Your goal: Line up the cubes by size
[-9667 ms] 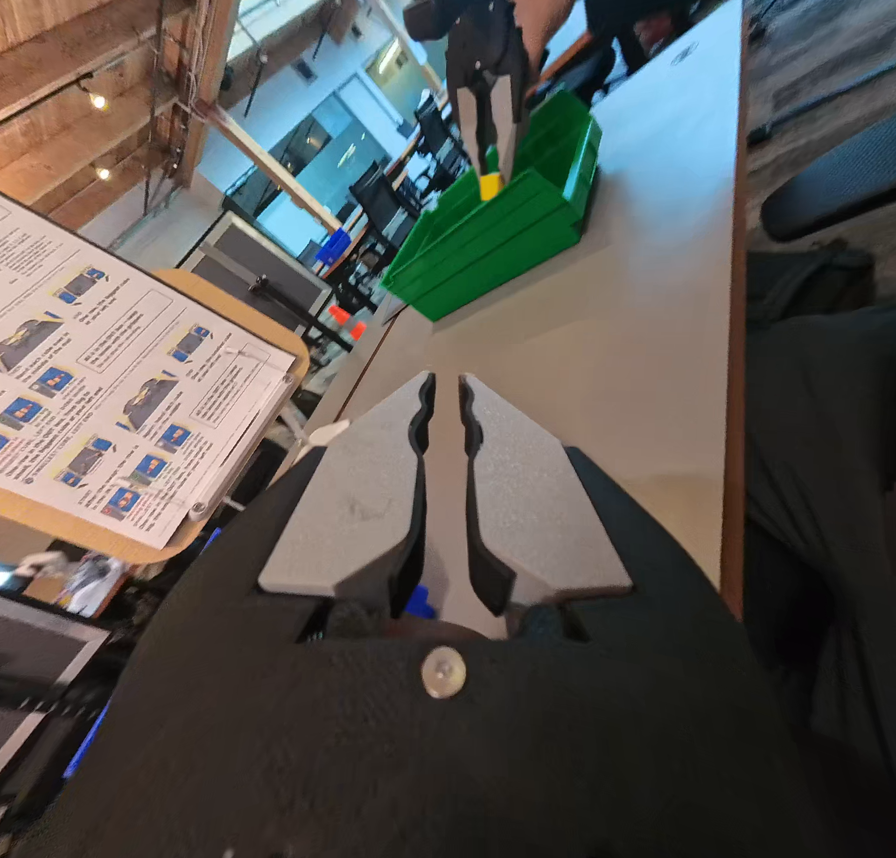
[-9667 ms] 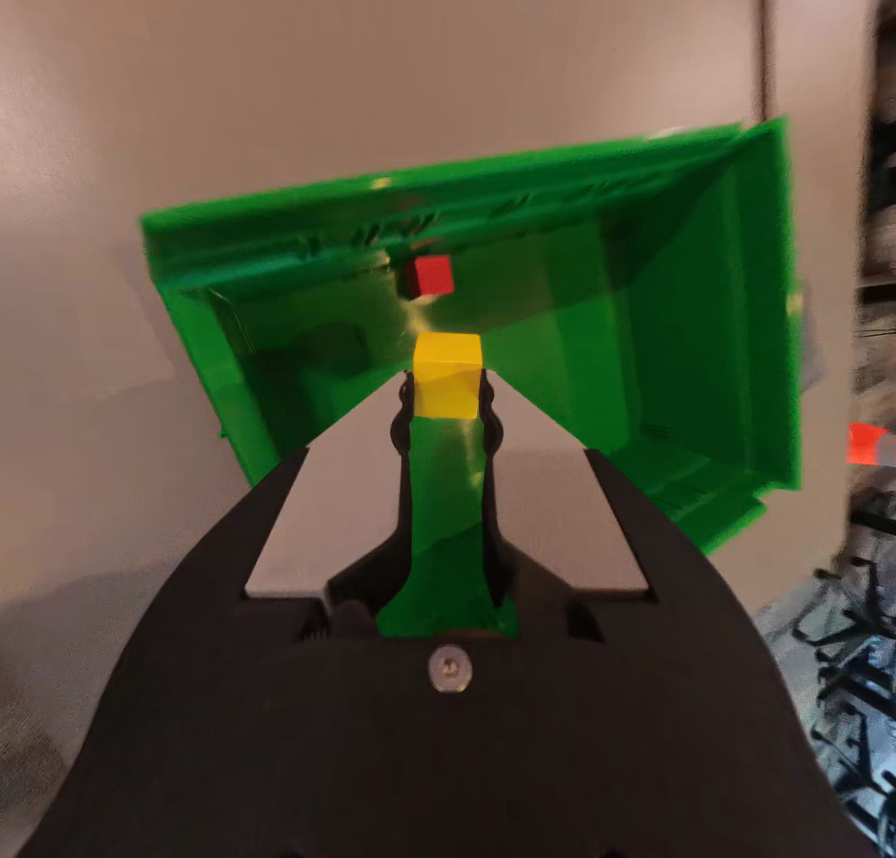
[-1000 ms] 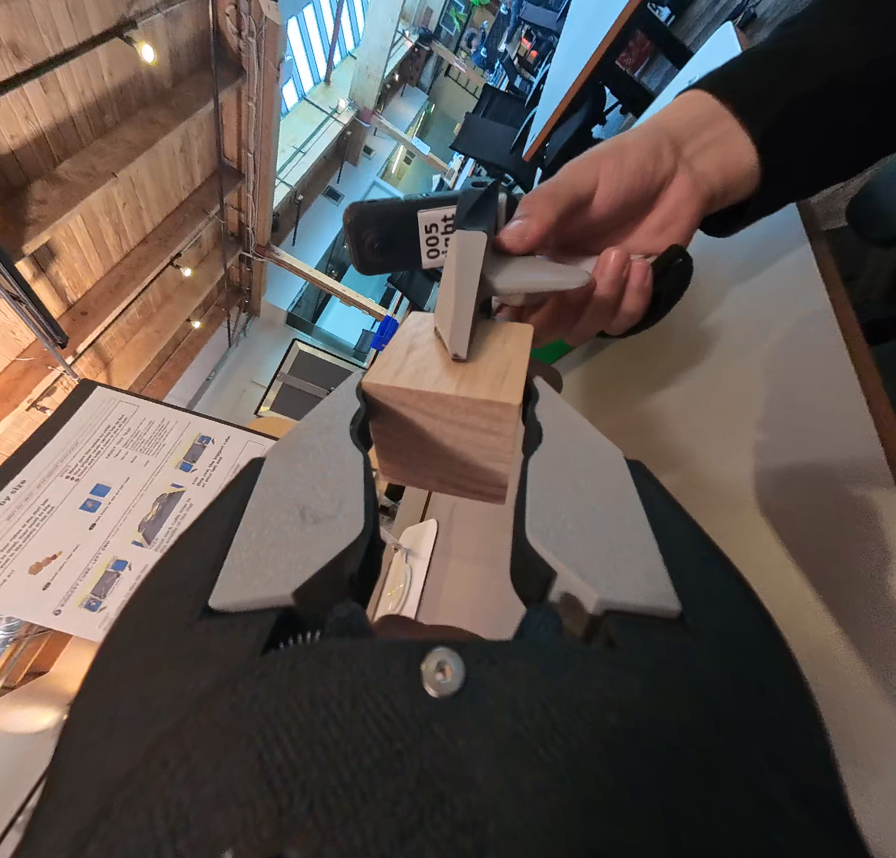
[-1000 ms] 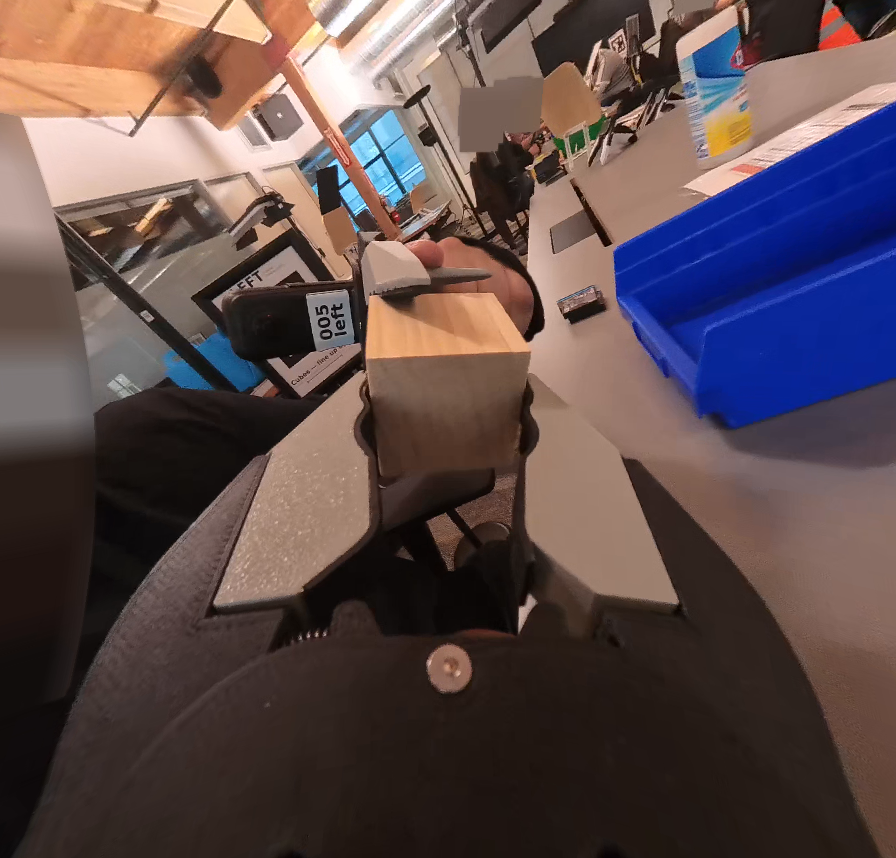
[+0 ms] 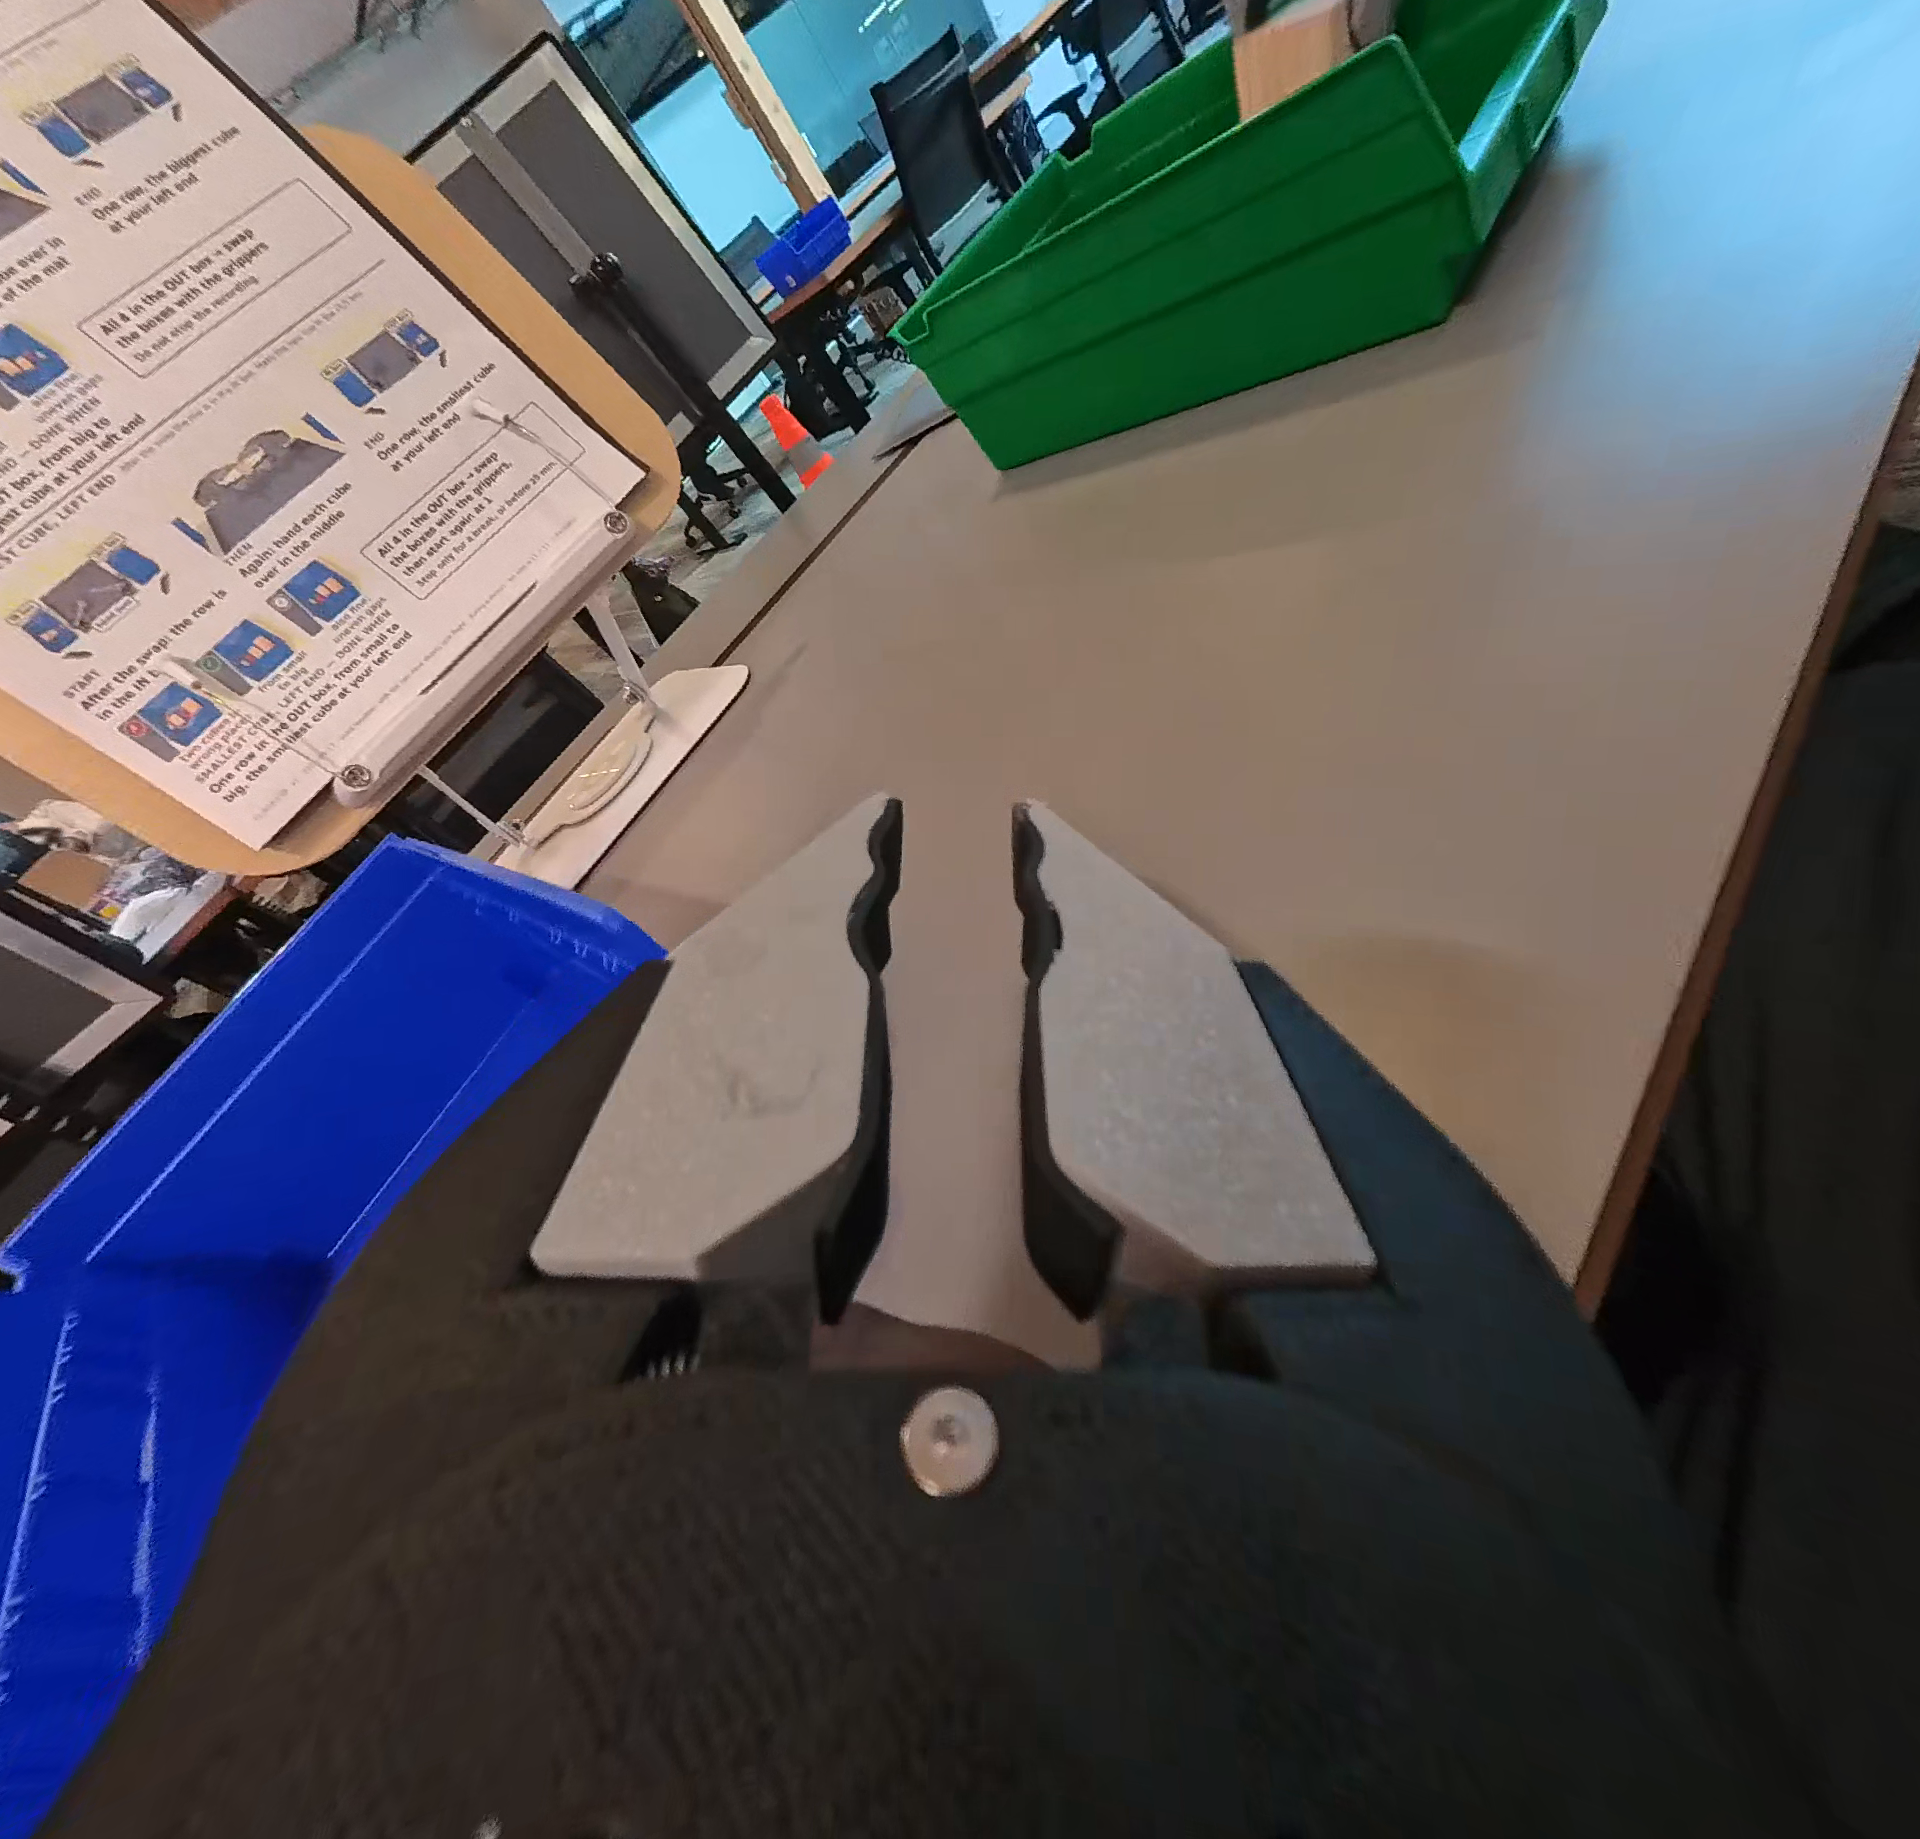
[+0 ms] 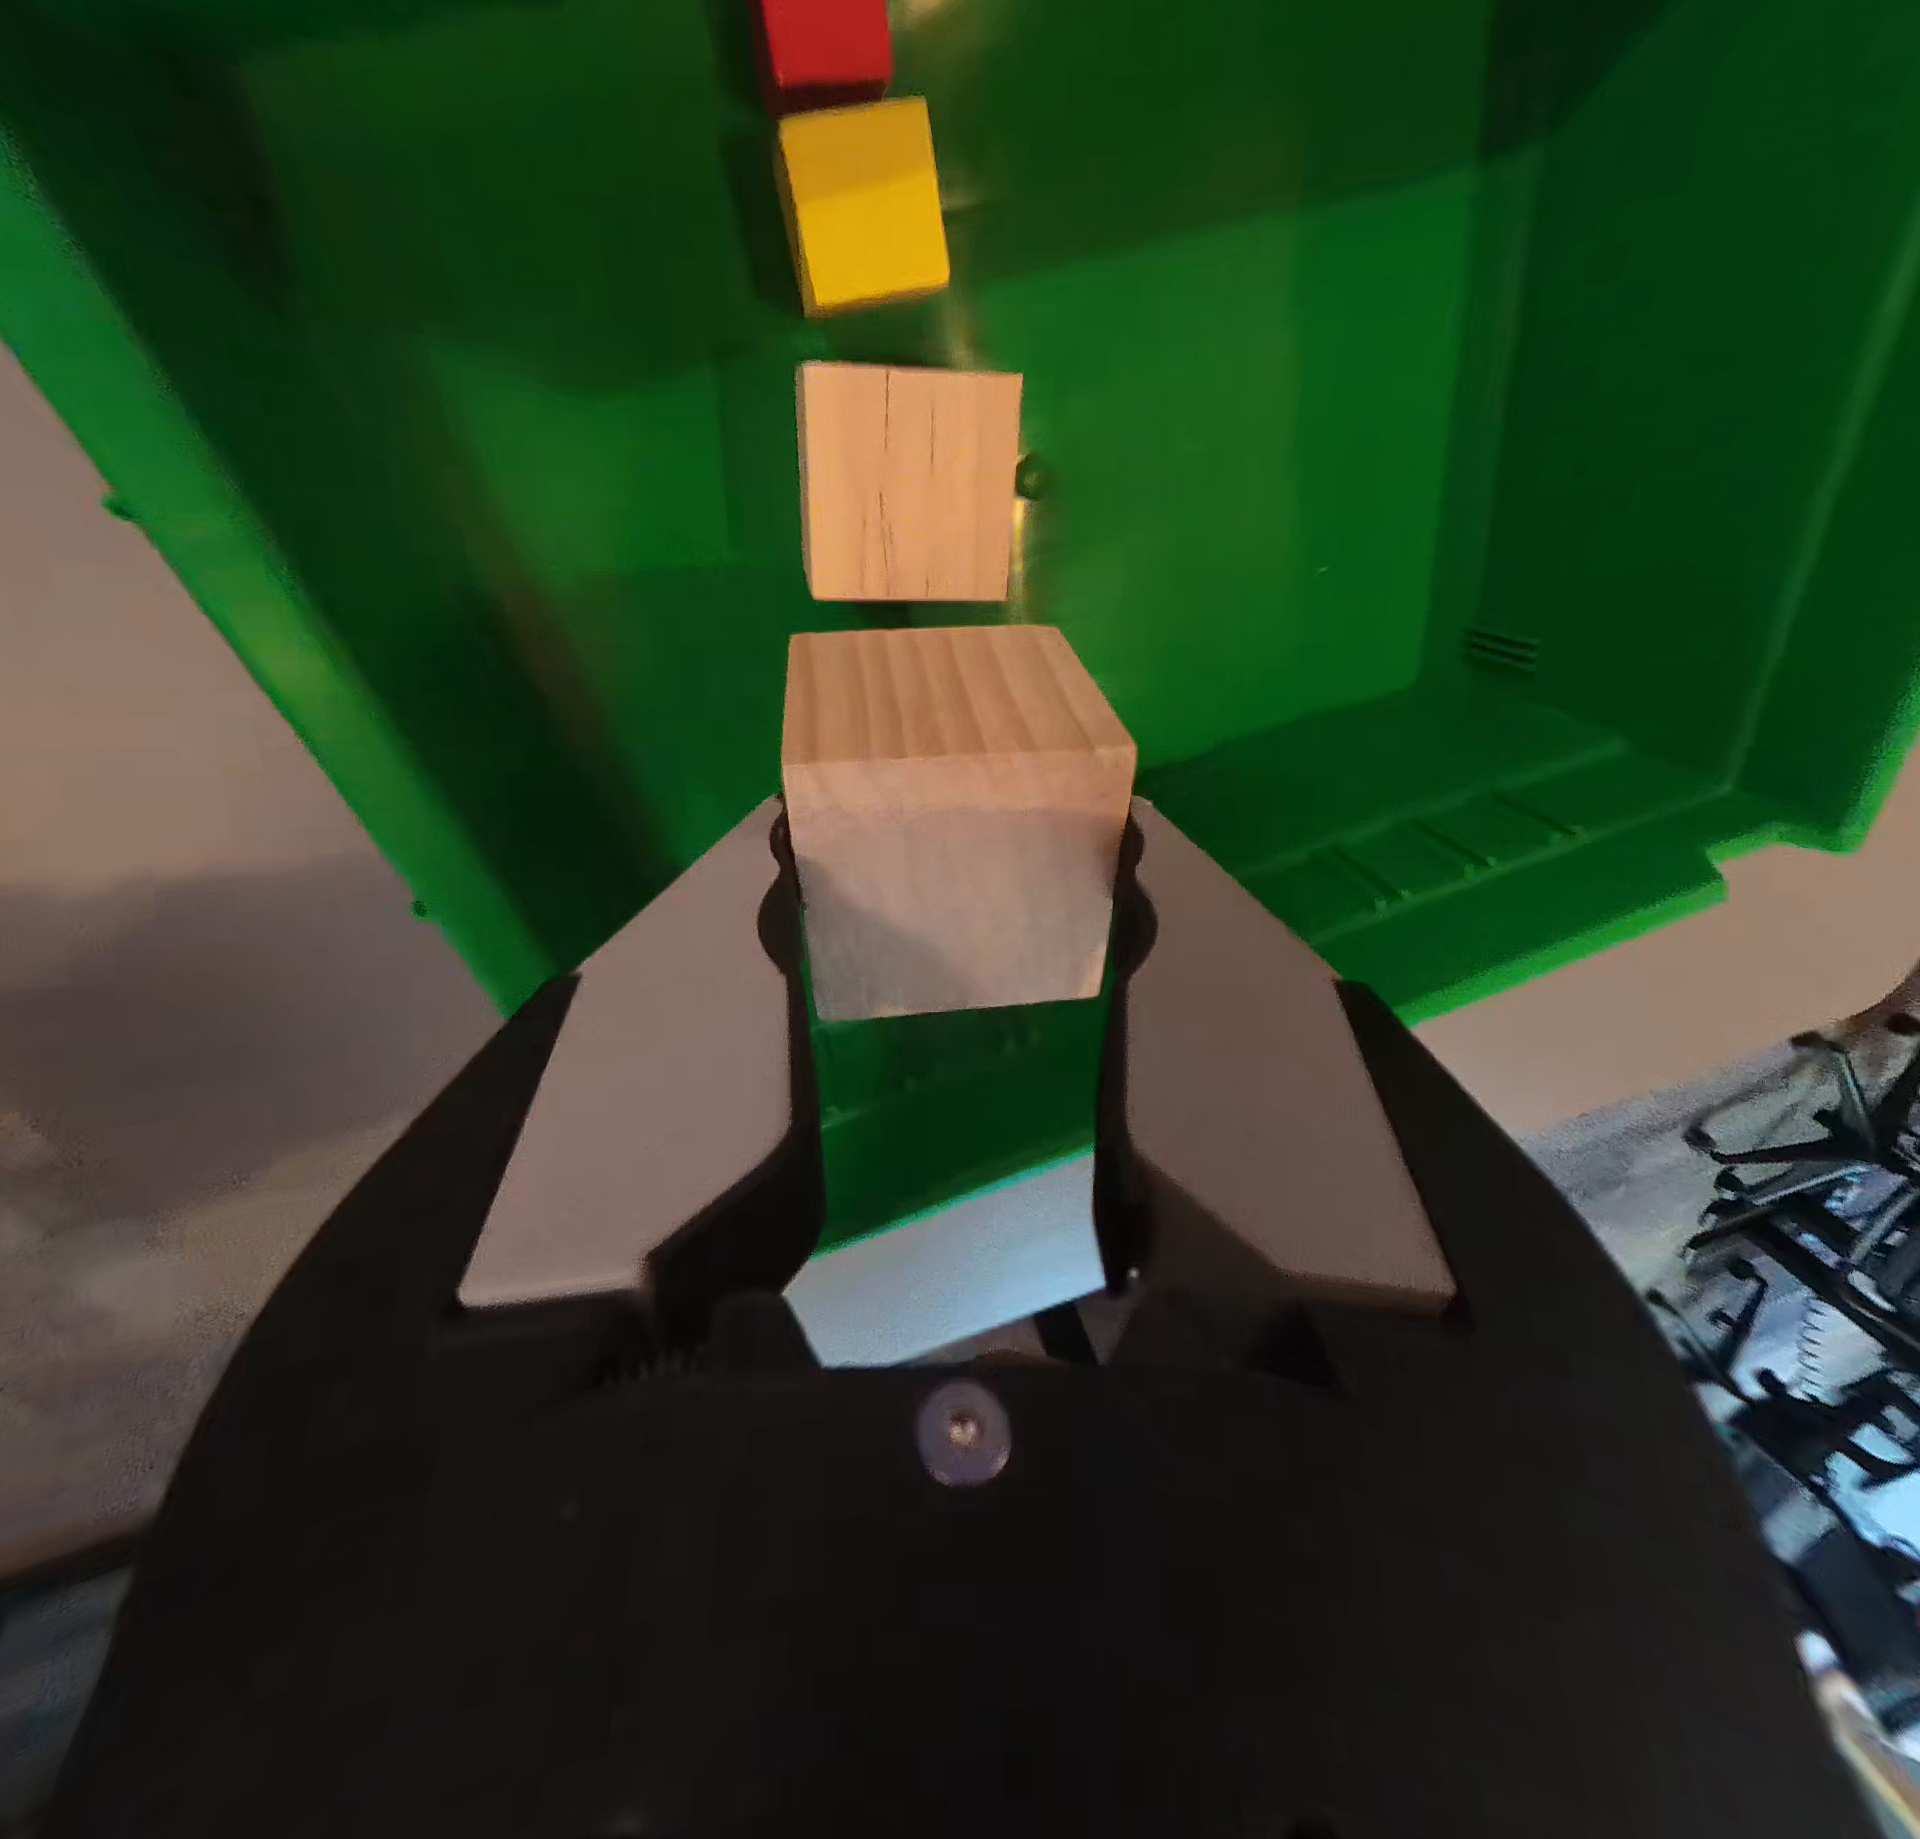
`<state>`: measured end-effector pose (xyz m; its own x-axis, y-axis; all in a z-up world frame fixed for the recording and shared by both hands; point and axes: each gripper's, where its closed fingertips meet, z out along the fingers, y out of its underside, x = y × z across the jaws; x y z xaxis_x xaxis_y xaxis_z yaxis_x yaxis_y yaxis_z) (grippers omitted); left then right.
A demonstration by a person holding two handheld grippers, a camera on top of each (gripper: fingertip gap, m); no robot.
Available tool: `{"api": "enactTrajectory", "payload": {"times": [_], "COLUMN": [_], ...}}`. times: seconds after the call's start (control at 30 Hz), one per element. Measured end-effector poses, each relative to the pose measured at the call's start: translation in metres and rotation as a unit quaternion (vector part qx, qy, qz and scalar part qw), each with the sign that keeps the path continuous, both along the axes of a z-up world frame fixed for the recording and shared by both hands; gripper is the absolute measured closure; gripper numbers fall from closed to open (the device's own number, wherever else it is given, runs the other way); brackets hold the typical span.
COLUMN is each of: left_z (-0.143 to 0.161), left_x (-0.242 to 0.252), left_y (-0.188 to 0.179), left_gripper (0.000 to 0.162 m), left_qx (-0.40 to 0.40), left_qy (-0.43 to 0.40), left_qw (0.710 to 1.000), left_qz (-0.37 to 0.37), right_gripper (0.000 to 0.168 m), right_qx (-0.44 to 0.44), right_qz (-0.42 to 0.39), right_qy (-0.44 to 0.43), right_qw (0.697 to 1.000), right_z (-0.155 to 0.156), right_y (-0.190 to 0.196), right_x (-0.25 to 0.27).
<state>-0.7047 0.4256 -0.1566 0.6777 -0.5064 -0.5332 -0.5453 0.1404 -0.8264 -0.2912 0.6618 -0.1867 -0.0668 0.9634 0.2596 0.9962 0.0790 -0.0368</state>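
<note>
The right gripper (image 6: 951,896) clasps the largest wooden cube (image 6: 951,823) over the green bin (image 6: 1558,439), its underside hidden. The red cube (image 6: 821,2) is cropped at the frame's top. The left gripper (image 5: 956,833) hangs parted and empty above the desk (image 5: 1351,646).

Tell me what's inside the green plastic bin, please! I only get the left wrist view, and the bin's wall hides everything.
Observer: Three cubes sit in a row on the green plastic bin's floor: a small red cube farthest from the right camera, then a yellow cube, then a smaller wooden cube.
Operator: Do they get bigger?
Observer: They seem to, step by step toward the right camera.
Operator: Where's the biggest one?
Observer: The right gripper is shut on the large pale wooden cube, at the row's near end. There is a gap between it and the smaller wooden cube. I can't tell whether it touches the floor.
</note>
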Motion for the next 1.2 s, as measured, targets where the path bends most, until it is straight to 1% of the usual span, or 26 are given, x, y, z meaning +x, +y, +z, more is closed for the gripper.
{"api": "enactTrajectory", "payload": {"times": [0.13,0.27,0.33,0.4,0.5,0.53,0.57,0.63,0.73,0.8,0.83,0.9,0.97,1.0,1.1,1.13,1.2], "left_z": [0.003,-0.002,-0.006,-0.010,-0.013,-0.014,-0.014,-0.014,-0.008,-0.007,-0.007,-0.006,-0.002,0.002,0.012,0.015,0.022], "left_x": [0.001,-0.002,-0.003,-0.004,-0.005,-0.005,-0.006,-0.009,-0.015,-0.021,-0.026,-0.039,-0.044,-0.048,-0.062,-0.065,-0.067], "left_y": [0.003,0.006,0.006,0.006,0.005,0.005,0.005,0.004,0.004,0.003,0.003,0.003,0.000,-0.001,-0.006,-0.010,-0.019], "left_gripper": [0.144,0.143,0.143,0.142,0.142,0.141,0.140,0.137,0.135,0.132,0.129,0.125,0.123,0.123,0.122,0.121,0.120], "left_qx": [-0.006,-0.014,-0.017,-0.022,-0.028,-0.031,-0.033,-0.039,-0.048,-0.063,-0.066,-0.066,-0.079,-0.084,-0.082,-0.082,-0.082], "left_qy": [-0.027,-0.030,-0.026,-0.024,-0.028,-0.029,-0.030,-0.034,-0.067,-0.087,-0.086,-0.081,-0.105,-0.123,-0.145,-0.151,-0.174], "left_qw": [1.000,0.999,1.000,0.999,0.999,0.999,0.999,0.999,0.997,0.994,0.993,0.991,0.986,0.982,0.974,0.971,0.967], "left_qz": [-0.002,0.004,0.007,0.007,0.002,-0.001,-0.001,0.000,0.015,0.034,0.050,0.088,0.103,0.114,0.156,0.164,0.165], "right_gripper": [0.110,0.110,0.110,0.110,0.109,0.100,0.100,0.105,0.096,0.088,0.087,0.088,0.088,0.088,0.088,0.086,0.078], "right_qx": [-0.011,-0.022,-0.029,-0.045,-0.033,-0.028,-0.033,-0.022,0.012,0.042,0.060,0.092,0.132,0.151,0.168,0.166,0.142], "right_qz": [0.047,0.092,0.092,0.074,0.042,0.021,0.003,-0.020,-0.056,-0.075,-0.080,-0.084,-0.099,-0.116,-0.171,-0.192,-0.225], "right_qy": [-0.059,-0.086,-0.098,-0.093,-0.086,-0.076,-0.054,0.012,0.132,0.233,0.288,0.404,0.488,0.511,0.546,0.558,0.580], "right_qw": [0.997,0.992,0.991,0.992,0.995,0.996,0.998,0.999,0.990,0.969,0.952,0.906,0.857,0.838,0.802,0.790,0.770], "right_z": [-0.024,-0.039,-0.044,-0.045,-0.040,-0.034,-0.028,-0.007,0.031,0.058,0.072,0.097,0.114,0.117,0.115,0.115,0.119], "right_y": [0.008,0.012,0.015,0.016,0.021,0.022,0.018,0.015,-0.001,-0.020,-0.032,-0.061,-0.085,-0.095,-0.119,-0.123,-0.132], "right_x": [0.002,-0.003,-0.002,-0.001,0.002,0.001,-0.002,-0.012,-0.033,-0.054,-0.066,-0.092,-0.109,-0.112,-0.116,-0.115,-0.113]}}
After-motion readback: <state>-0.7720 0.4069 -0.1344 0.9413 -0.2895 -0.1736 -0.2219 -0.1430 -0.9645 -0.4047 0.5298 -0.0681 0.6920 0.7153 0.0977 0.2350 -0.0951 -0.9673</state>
